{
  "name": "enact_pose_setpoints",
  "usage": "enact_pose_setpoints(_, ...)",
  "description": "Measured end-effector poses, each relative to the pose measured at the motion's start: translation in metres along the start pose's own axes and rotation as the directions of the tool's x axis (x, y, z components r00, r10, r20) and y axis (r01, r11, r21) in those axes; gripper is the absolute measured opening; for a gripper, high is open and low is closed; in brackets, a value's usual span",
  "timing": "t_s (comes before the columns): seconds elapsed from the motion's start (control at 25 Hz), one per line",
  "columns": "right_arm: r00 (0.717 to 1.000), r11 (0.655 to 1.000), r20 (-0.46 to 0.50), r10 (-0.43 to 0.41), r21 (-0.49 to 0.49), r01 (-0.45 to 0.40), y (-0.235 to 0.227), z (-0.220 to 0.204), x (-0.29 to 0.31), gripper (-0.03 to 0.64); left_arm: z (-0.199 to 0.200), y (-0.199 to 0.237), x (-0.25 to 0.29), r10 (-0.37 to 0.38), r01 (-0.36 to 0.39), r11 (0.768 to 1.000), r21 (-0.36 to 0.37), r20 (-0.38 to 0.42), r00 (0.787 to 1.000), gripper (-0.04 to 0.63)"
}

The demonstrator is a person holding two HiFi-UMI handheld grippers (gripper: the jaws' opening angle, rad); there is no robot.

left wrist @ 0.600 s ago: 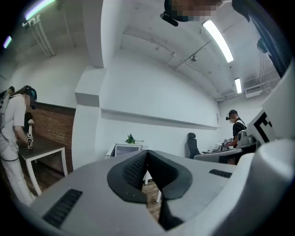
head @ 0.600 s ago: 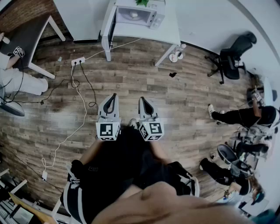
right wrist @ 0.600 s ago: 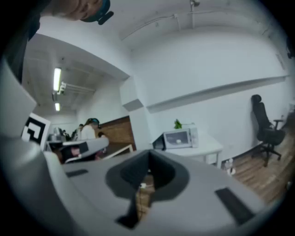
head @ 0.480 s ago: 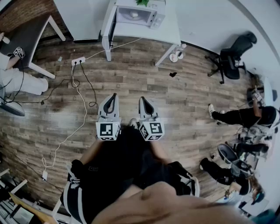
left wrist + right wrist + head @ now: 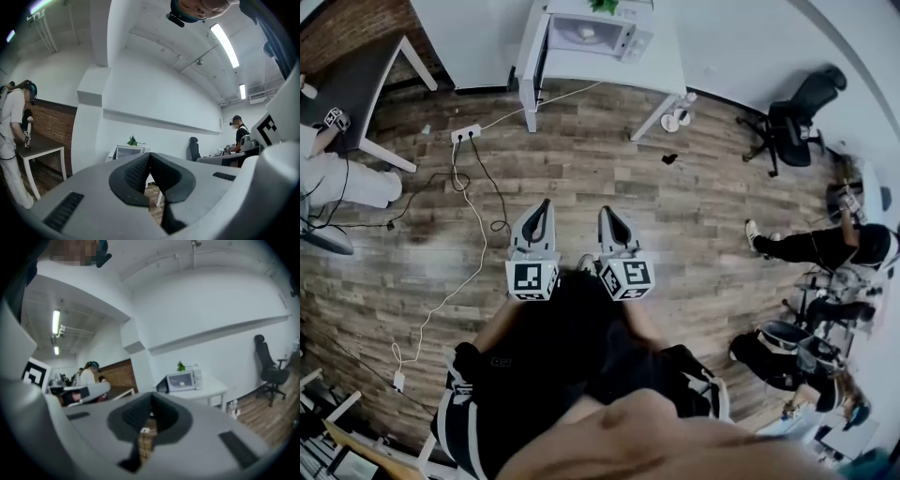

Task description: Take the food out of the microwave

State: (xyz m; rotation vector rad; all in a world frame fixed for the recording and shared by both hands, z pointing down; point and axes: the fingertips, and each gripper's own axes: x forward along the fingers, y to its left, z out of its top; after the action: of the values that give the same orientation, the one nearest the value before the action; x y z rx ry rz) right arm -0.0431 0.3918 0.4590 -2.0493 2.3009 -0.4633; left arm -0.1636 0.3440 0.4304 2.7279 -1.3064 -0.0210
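Observation:
The white microwave (image 5: 591,33) stands on a white table (image 5: 614,67) far ahead, across the wood floor. Its door is closed, and a pale piece of food (image 5: 587,31) shows through the window. In the right gripper view the microwave (image 5: 183,379) and the food (image 5: 182,383) are small and distant. The left gripper view shows the microwave (image 5: 129,152) just behind the jaws. My left gripper (image 5: 544,204) and right gripper (image 5: 606,213) are held side by side at waist height, pointing toward the table. Both are shut with nothing in them.
A power strip (image 5: 467,131) with trailing cables lies on the floor to the left. A black office chair (image 5: 795,122) stands to the right. People sit at the right edge (image 5: 825,248) and at the left (image 5: 342,176) by a dark desk (image 5: 356,80).

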Motion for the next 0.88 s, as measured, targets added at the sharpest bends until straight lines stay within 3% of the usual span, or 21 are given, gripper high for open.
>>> enact_pose_setpoints(0.4, 1.000, 1.000, -0.005, -0.020, -0.002, 0.020, 0.028, -0.003, 0.027, 0.031, -0.006, 0.035, -0.003, -0.044, 0.043, 0.998, -0.041, -0.032, 0.999, 0.032)
enact_pose_setpoints(0.68, 0.999, 0.999, 0.015, -0.043, -0.002, 0.043, 0.044, -0.005, 0.050, 0.031, -0.009, 0.056, -0.002, -0.104, 0.104, 0.995, -0.001, -0.018, 0.994, 0.031)
enact_pose_setpoints(0.88, 0.999, 0.999, 0.007, -0.042, -0.001, 0.042, 0.044, -0.008, 0.062, 0.031, -0.017, 0.063, 0.002, -0.100, 0.098, 0.994, -0.044, -0.037, 0.994, 0.031)
